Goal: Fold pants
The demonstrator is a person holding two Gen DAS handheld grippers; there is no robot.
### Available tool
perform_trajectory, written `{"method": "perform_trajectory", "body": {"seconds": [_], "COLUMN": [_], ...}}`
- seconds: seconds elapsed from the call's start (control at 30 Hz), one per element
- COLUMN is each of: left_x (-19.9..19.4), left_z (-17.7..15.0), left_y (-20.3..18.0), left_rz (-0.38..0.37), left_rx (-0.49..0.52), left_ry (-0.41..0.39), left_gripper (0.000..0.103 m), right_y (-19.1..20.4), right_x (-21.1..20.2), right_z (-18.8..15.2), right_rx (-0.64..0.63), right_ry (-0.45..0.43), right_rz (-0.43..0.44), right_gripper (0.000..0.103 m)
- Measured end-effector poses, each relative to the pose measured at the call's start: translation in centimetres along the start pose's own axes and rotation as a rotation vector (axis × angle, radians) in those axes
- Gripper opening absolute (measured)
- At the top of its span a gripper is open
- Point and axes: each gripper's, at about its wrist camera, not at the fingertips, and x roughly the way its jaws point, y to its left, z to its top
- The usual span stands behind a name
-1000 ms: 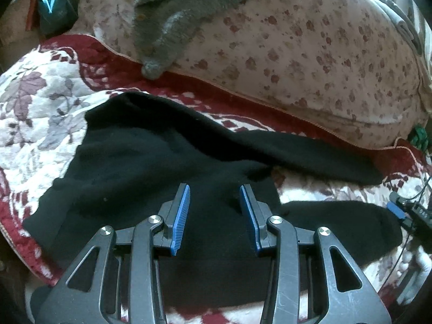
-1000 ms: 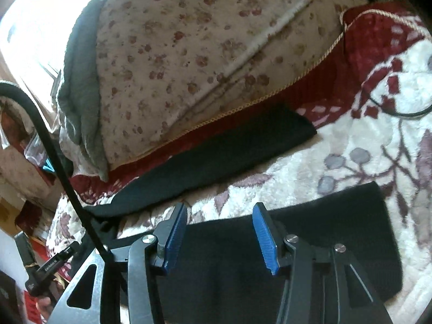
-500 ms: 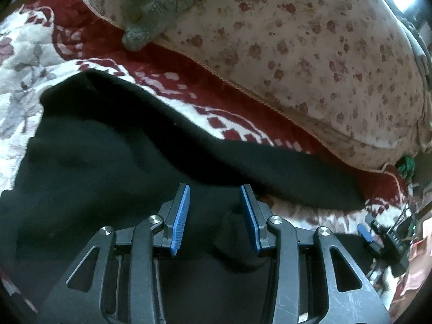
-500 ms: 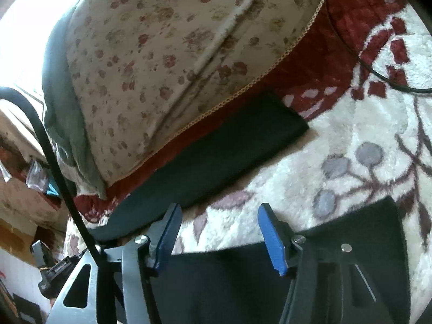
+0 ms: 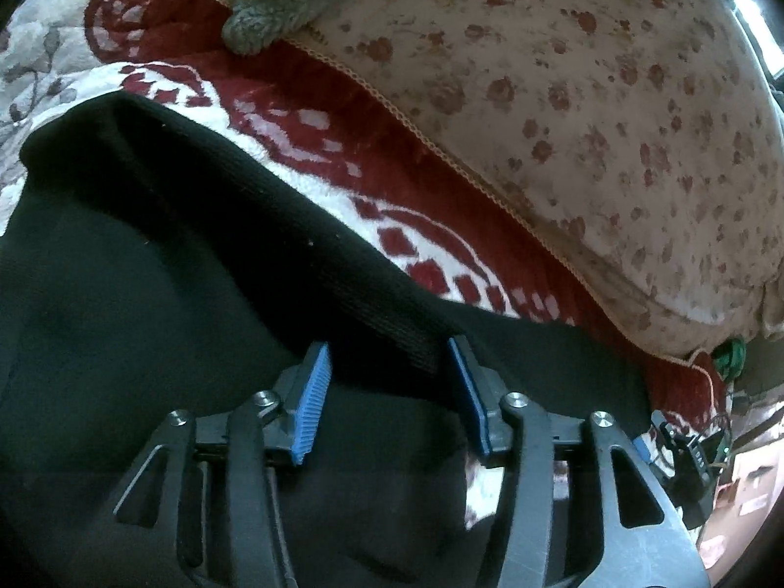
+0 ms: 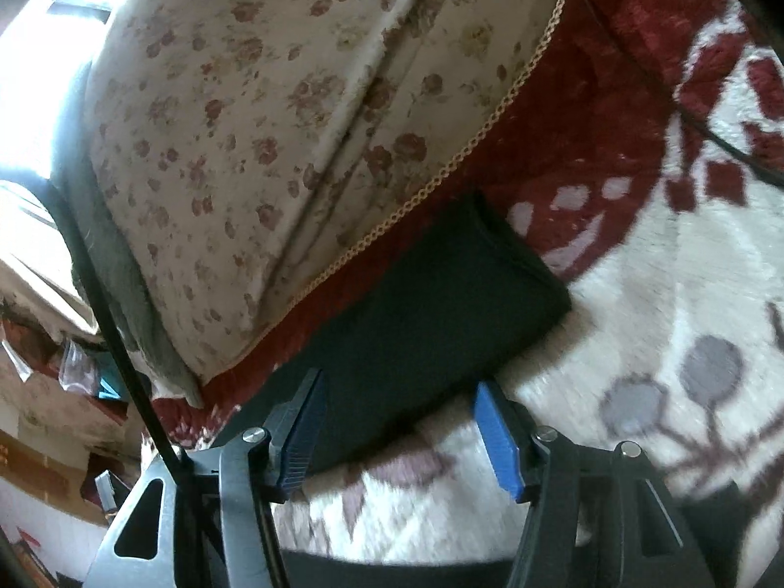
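black pants are lying spread across a red-and-white floral blanket on a bed, filling the 9 o'clock half of the left wrist view. the left gripper is hovering low over the dark fabric, its blue-padded fingers standing apart with a ribbed fold of the pants showing between them; whether the pads are touching the cloth cannot be told. toward 1 o'clock a cream flowered quilt is bulging over the blanket, and a gray knitted garment is draping off it at 12 o'clock. in the right wrist view, the right gripper is poised with its fingers spread wide and gripping nothing, one pant leg stretching away from between them toward 1 o'clock, its hem lying just beside the quilt's braided edge. another strip of black cloth is showing at 6 o'clock under the gripper. a thin black cable is running across the blanket at 2 o'clock.
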Motion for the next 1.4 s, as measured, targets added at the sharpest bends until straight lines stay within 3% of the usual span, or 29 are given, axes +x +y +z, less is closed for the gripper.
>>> {"method": "perform_trajectory", "body": {"seconds": [0.2, 0.4, 0.63, 0.67, 0.7, 0.77, 0.8, 0.83, 0.93, 1.2, 1.4], "left_x": [1.2, -0.1, 1.1, 1.2, 1.3, 1.5, 1.6, 1.7, 0.7, -5.5, -8.7], "left_z": [1.2, 1.5, 2.2, 2.2, 2.3, 2.3, 2.3, 2.5, 2.3, 0.5, -1.1], "left_y": [-0.3, 0.4, -0.2, -0.3, -0.6, -1.0, -1.0, -0.9, -0.1, -1.6, -1.1], "left_rz": [-0.018, -0.025, 0.001, 0.01, 0.022, 0.05, 0.074, 0.095, 0.06, 0.041, 0.012], "left_rx": [-0.038, -0.075, -0.073, -0.067, -0.058, -0.029, -0.017, -0.012, -0.016, 0.088, 0.111], "left_ry": [0.003, -0.007, -0.011, -0.013, -0.019, -0.033, -0.033, -0.032, -0.056, -0.193, -0.213], "left_gripper": [0.062, 0.062, 0.062, 0.062, 0.062, 0.042, 0.022, 0.013, 0.008, 0.007, 0.007], "right_y": [0.2, -0.1, 0.3, 0.3, 0.4, 0.5, 0.5, 0.6, 1.4, 3.4, 4.5], "right_x": [1.5, 1.2, 1.5, 1.6, 1.7, 2.0, 2.1, 2.1, 1.1, -3.2, -7.9], "right_z": [0.9, 1.1, 1.1, 1.1, 1.2, 1.2, 1.2, 1.2, 1.0, -0.2, -1.8], "right_rx": [0.02, 0.05, 0.026, 0.009, -0.01, -0.029, -0.034, -0.04, -0.078, -0.132, -0.192], "right_ry": [-0.009, -0.003, -0.005, -0.009, -0.012, -0.012, -0.008, -0.01, -0.043, -0.089, -0.136], "right_rz": [0.002, 0.03, 0.015, 0.017, 0.014, 0.03, 0.046, 0.053, 0.085, 0.117, 0.136], "right_gripper": [0.059, 0.06, 0.059, 0.053, 0.037, 0.02, 0.016, 0.015, 0.01, 0.008, 0.007]}}
